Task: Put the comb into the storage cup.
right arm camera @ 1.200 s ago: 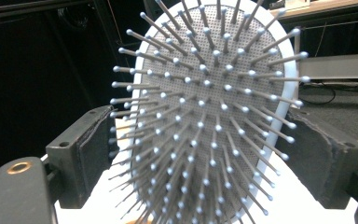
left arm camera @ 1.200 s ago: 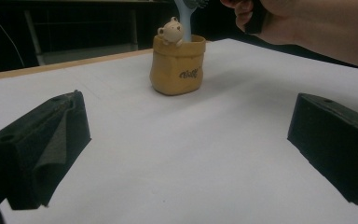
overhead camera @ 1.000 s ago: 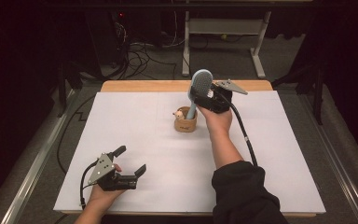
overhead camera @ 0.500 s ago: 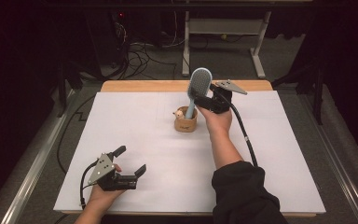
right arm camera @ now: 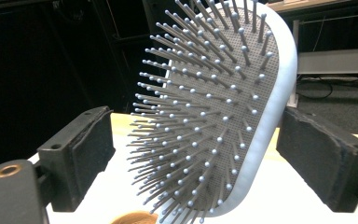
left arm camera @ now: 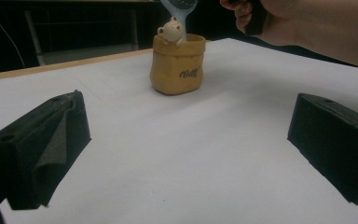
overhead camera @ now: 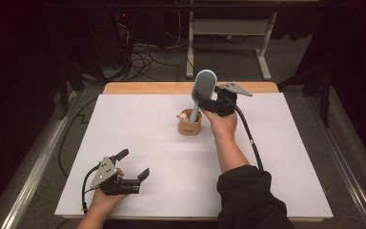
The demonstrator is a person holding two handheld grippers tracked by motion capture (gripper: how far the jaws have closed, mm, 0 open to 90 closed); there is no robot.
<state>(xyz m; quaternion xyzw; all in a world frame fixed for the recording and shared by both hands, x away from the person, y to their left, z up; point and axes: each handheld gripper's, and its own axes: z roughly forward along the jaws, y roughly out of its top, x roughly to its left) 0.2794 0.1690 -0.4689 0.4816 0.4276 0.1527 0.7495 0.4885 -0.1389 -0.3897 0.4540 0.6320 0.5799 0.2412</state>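
The hairbrush (overhead camera: 203, 87) stands handle-down in a small tan pouch-shaped holder (overhead camera: 189, 127) at the middle of the far half of the white tabletop (overhead camera: 286, 143). Its light blue paddle head rises above the holder and leans slightly. A small bear figure (left arm camera: 171, 31) sits on the rim of the holder, just beside the brush handle.

The right hand-held gripper (overhead camera: 212, 101) is positioned at the brush head. In the right gripper view, the head (right arm camera: 223, 116) lies between the two black jaws with a gap visible on each side; the jaws have just been opening and the pads do not press on it.

The left hand-held gripper (overhead camera: 132, 164) rests near the front left of the tabletop, well apart from the holder, jaws spread wide with nothing between them.
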